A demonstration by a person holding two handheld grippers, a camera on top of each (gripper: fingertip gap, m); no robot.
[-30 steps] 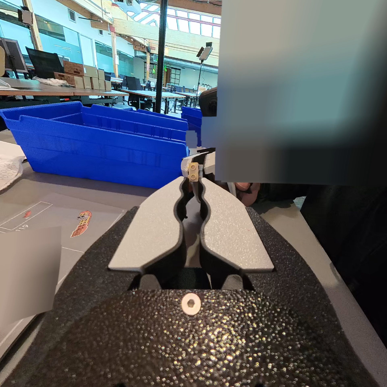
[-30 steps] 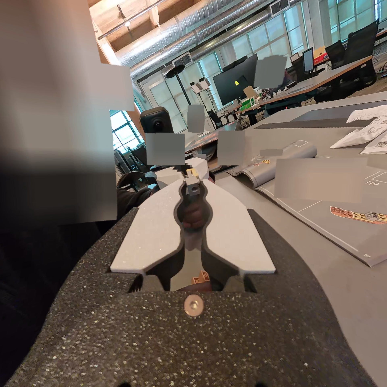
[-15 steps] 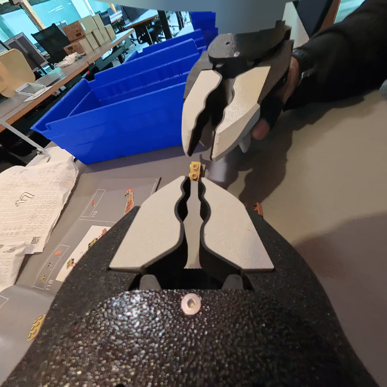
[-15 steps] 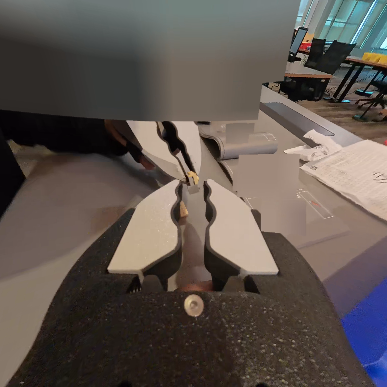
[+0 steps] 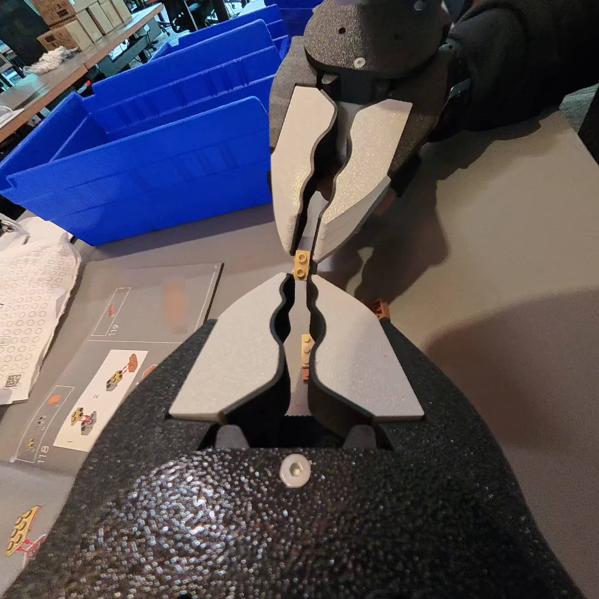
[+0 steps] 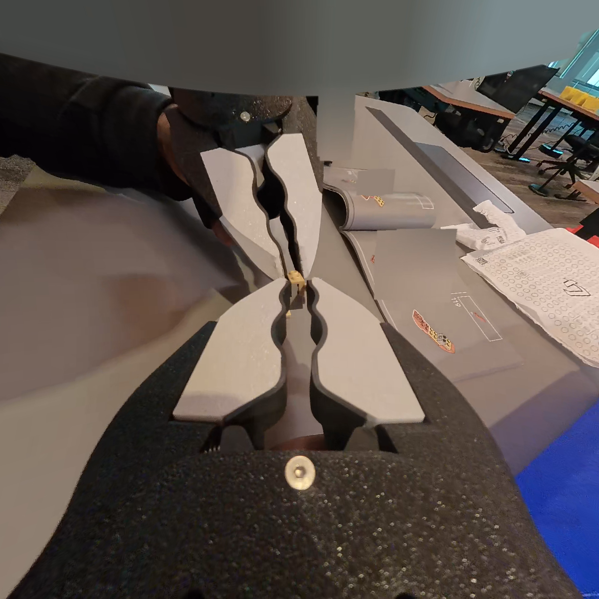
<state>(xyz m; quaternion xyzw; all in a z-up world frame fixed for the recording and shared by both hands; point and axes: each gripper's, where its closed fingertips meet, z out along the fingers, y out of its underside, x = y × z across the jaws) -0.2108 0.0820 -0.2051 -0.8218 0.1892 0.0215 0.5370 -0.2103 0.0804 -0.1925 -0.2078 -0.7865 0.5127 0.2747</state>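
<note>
A small tan two-stud plate [image 5: 301, 264] with a grey part under it [image 6: 298, 299] hangs above the grey table [image 5: 486, 259], caught between both grippers tip to tip. My left gripper [image 5: 299, 277] is shut on its lower end. My right gripper [image 5: 304, 254] comes down from above and is shut on its upper end. In the right wrist view my right gripper [image 6: 297, 285] pinches the plate [image 6: 295, 279], and my left gripper [image 6: 290, 270] meets it from the far side.
Loose tan [image 5: 306, 348] and brown [image 5: 381, 308] bricks lie on the table under my left gripper. Blue bins [image 5: 146, 162] stand at the back left. An open instruction booklet [image 5: 129, 324] and white perforated paper bags [image 6: 534, 275] lie beside them. A person's dark sleeves hold both grippers. Less than 4 cm separates the two grippers' tips.
Both grippers tilted down toward the table. My right jaws opened and let the piece go to my left gripper, then came together once more on its upper end.
</note>
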